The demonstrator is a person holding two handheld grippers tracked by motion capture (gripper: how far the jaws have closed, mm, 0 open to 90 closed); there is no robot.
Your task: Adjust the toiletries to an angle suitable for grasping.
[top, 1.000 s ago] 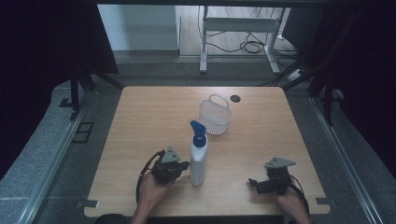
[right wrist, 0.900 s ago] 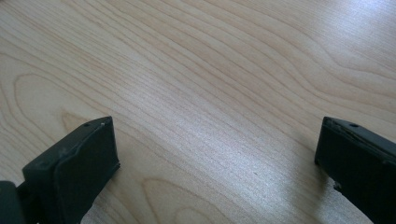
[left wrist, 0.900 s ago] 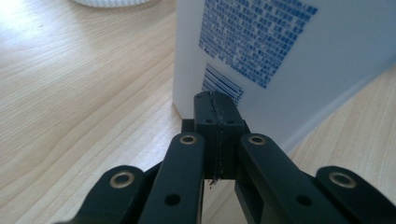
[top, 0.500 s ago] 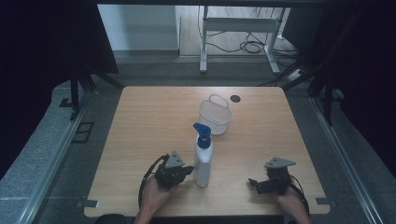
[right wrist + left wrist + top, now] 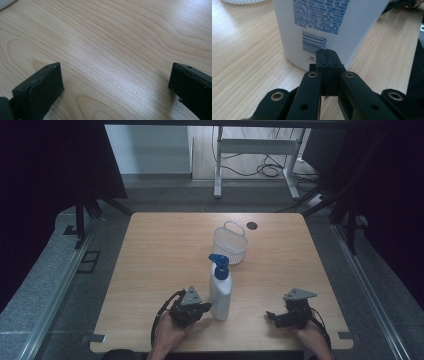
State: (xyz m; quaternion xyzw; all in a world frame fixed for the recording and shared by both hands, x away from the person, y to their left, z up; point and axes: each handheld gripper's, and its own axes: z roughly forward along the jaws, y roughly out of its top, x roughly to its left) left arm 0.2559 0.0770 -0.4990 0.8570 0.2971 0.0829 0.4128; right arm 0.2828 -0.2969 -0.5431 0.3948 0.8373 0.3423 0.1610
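Observation:
A white pump bottle point(image 5: 220, 292) with a blue pump head stands upright on the wooden table point(image 5: 165, 250), near the front. My left gripper point(image 5: 204, 307) lies low on the table just left of it. In the left gripper view the jaws are shut flat against each other with nothing between them, and the left gripper point(image 5: 327, 53) has its tips at the bottle's point(image 5: 332, 22) lower wall, under the barcode. My right gripper point(image 5: 270, 316) rests at the front right, pointing left toward the bottle. The right gripper point(image 5: 115, 72) stands open over bare wood.
A small white wire basket point(image 5: 230, 251) with a handle stands behind the bottle, near the table's middle. A dark cable hole point(image 5: 251, 225) sits close to the far edge. Dark floor and rails surround the table; metal frame legs stand beyond it.
The bottle and my left gripper have both shifted a little to the right, staying together. The right gripper has not moved.

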